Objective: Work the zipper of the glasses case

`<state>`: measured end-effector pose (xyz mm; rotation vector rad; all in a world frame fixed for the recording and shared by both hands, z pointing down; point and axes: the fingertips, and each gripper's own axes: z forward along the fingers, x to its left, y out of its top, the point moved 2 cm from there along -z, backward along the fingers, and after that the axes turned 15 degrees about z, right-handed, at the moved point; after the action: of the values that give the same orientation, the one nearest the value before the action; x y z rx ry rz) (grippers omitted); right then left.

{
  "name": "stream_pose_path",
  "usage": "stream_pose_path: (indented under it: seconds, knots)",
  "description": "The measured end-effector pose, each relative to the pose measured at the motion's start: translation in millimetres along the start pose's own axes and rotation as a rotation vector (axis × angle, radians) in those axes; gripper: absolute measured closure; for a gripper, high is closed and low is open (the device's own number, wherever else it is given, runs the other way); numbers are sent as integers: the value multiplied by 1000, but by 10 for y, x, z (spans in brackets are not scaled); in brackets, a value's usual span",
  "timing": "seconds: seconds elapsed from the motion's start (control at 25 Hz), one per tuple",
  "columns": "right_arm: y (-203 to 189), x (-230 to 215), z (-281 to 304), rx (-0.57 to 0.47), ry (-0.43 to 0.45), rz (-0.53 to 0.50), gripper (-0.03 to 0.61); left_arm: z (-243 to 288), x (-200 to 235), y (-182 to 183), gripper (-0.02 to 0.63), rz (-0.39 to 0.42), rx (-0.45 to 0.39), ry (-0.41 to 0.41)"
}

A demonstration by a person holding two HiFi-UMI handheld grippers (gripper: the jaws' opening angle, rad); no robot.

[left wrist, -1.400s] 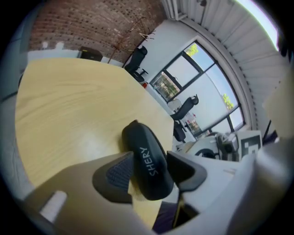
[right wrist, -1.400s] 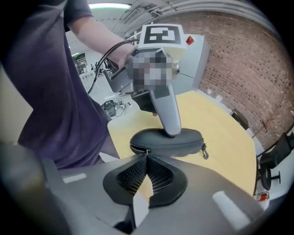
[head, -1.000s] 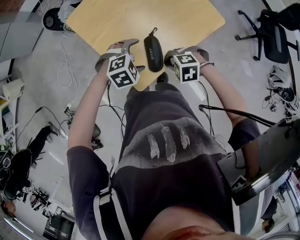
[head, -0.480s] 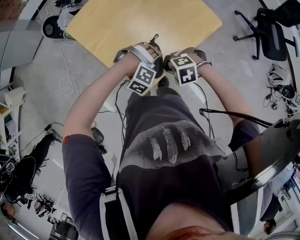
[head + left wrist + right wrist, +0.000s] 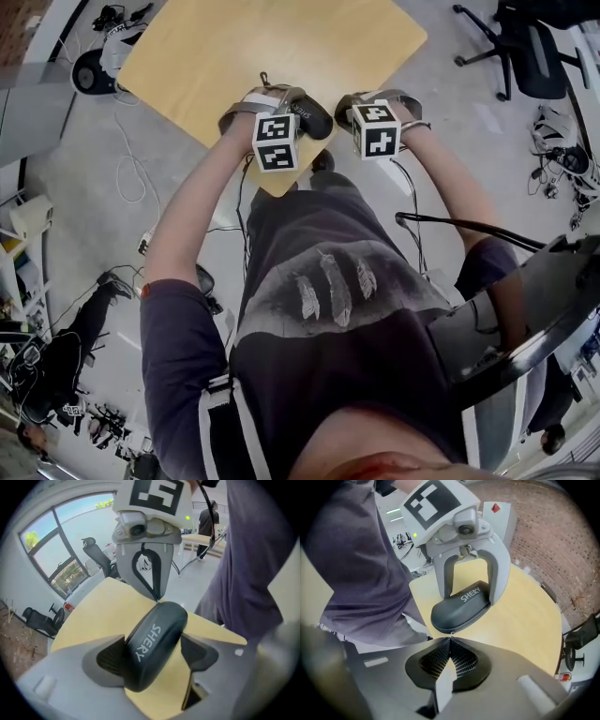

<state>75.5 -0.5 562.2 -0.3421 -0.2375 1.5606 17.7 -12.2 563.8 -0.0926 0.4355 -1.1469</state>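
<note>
A black oval glasses case (image 5: 152,644) marked SHERY lies on the light wooden table (image 5: 234,47) near its front corner. My left gripper (image 5: 154,654) points steeply down and straddles the case's middle. Its jaws have just been closing. The left pad (image 5: 110,658) touches the case's side, and a slim strip of wood shows before the right pad (image 5: 199,651). My right gripper (image 5: 450,641) is shut, its tips just short of the case's (image 5: 461,609) near end with nothing between them. In the head view the case (image 5: 317,117) shows between both marker cubes.
The table's front corner (image 5: 281,187) lies right by the person's body. Office chairs (image 5: 525,47) stand at the right on the grey floor. Cables (image 5: 127,150) and a wheeled device (image 5: 98,52) lie left of the table. A black cable (image 5: 450,222) runs by the right arm.
The left gripper has swung right from beside the case and come down over it, rolling as it went. The right gripper has shifted slightly toward the case's near end.
</note>
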Motion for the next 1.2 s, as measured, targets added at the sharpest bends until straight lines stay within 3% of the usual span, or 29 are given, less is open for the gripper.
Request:
stream_pose_path:
  seconds: [0.36,0.6,0.76,1.0,1.2]
  knots:
    - [-185,145,64,-71,-22,153,581,31,194,-35,244,-230,13,31]
    - [-209,22,56,-189,-74,485,581,35,259,-106,244,-396,92,90]
    - [-142,-131,41,-257,-182,671,581,-21,306,-216,244,-566,122,132]
    - [77,-79,211,-279,-222,757,580,-32,313,-337,244,-785,118,141]
    - [174,-131,286,-320,-207,844,577,-53,325,-394,245,-830,119,177]
